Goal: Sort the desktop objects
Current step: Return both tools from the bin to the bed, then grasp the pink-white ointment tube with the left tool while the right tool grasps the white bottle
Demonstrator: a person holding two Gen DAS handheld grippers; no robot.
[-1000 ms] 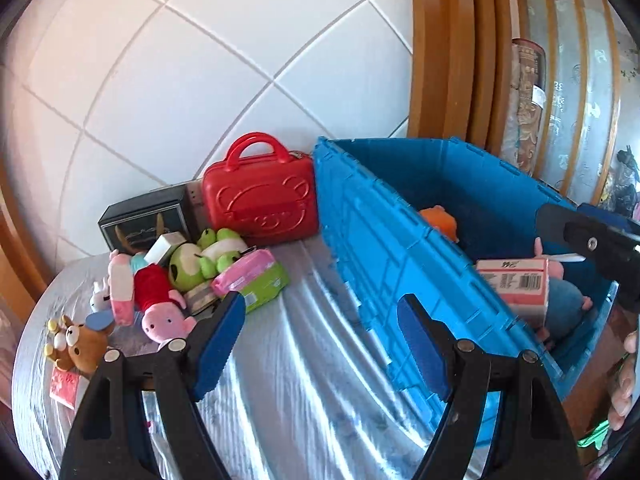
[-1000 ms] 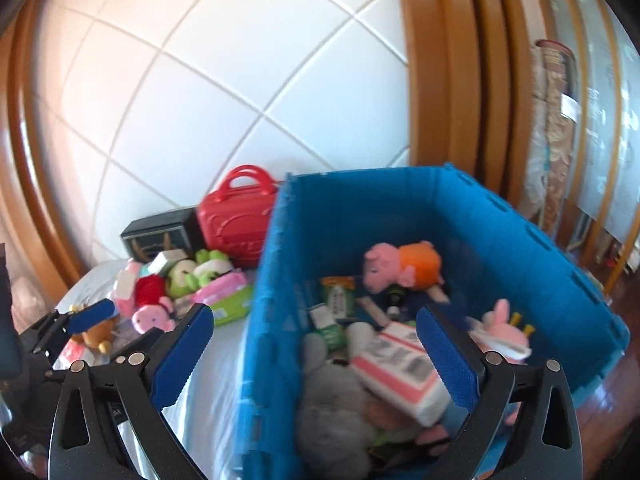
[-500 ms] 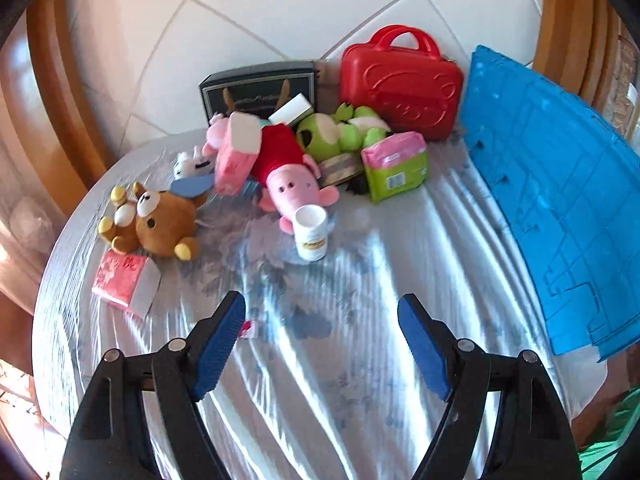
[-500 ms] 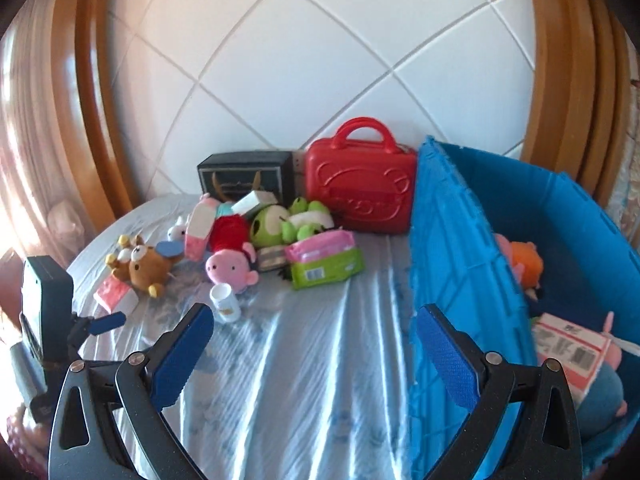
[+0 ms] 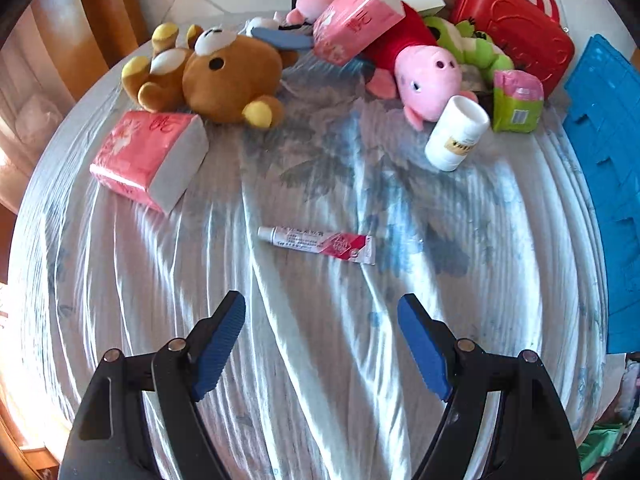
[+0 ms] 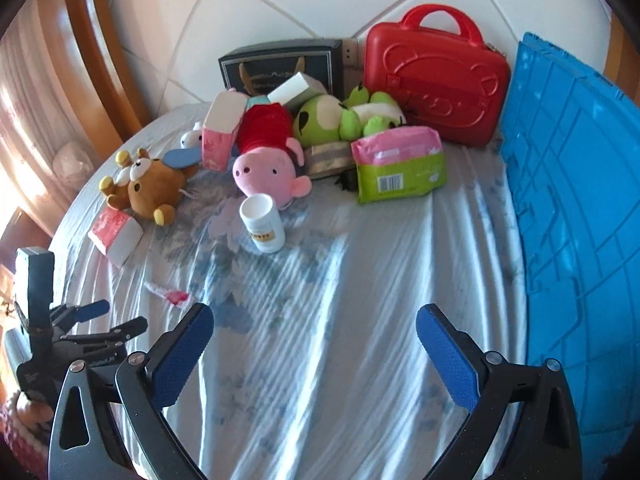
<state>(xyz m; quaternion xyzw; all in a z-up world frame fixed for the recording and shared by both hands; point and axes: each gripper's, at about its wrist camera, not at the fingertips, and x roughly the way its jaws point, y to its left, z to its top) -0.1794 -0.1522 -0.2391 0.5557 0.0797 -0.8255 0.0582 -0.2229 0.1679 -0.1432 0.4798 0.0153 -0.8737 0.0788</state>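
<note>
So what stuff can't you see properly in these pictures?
- Blue crate: both views show only its outer wall, inside hidden.
- Tube: blurred in right view; print too small in left view.
- Dark box: toys cover its lower front.
- Red case: top cut off, left view.

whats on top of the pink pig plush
A pink tissue pack leans across the red-shirted body of the pink pig plush, with a white box behind it. The pig's legs and whatever lies beneath the pack are covered.
</note>
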